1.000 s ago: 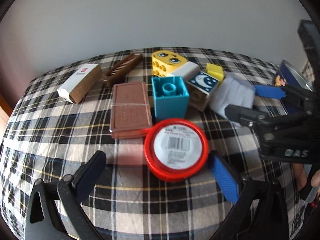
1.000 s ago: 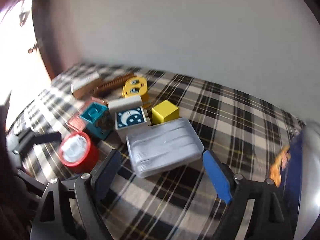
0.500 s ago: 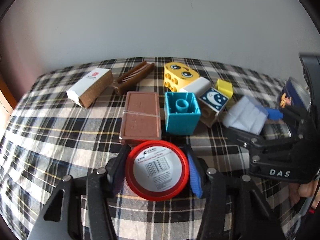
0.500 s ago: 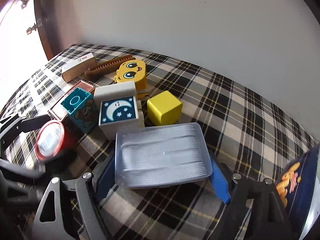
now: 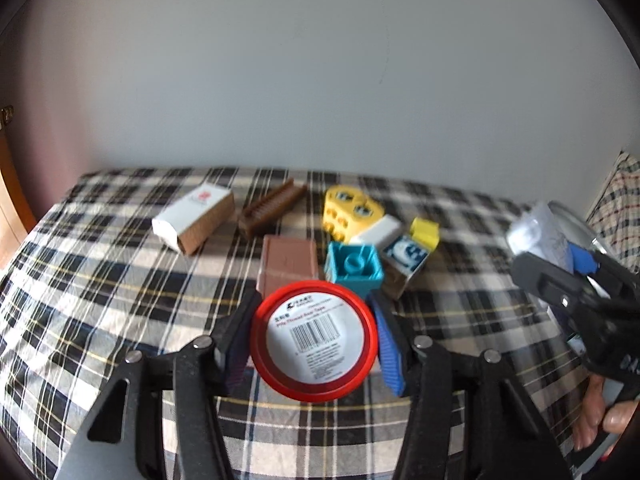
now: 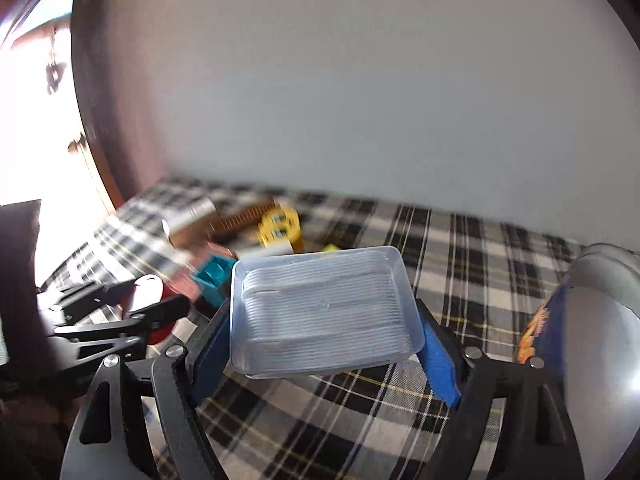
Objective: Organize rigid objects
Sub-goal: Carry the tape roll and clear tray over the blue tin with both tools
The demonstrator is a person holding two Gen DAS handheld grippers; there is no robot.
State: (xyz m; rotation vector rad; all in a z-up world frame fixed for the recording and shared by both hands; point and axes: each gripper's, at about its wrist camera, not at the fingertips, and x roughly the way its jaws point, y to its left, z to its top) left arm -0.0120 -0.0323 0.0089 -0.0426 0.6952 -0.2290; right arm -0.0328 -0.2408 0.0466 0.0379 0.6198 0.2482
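Note:
My left gripper is shut on a round red tin with a white barcode label, held just above the checked cloth. My right gripper is shut on a clear ribbed plastic box, raised off the cloth and tilted. The left wrist view shows that gripper at the far right with the clear box in it. In the right wrist view, the left gripper with the red tin is at the left.
Behind the tin lie a flat brown box, a teal block, a moon block, a small yellow cube, a yellow face block, a brown comb and a white-and-brown carton. A blue round tin stands at the right. A wall lies behind.
The left jaws closed on the red tin and lifted it. The right jaws closed on the clear box, then raised it off the cloth and away from the blocks.

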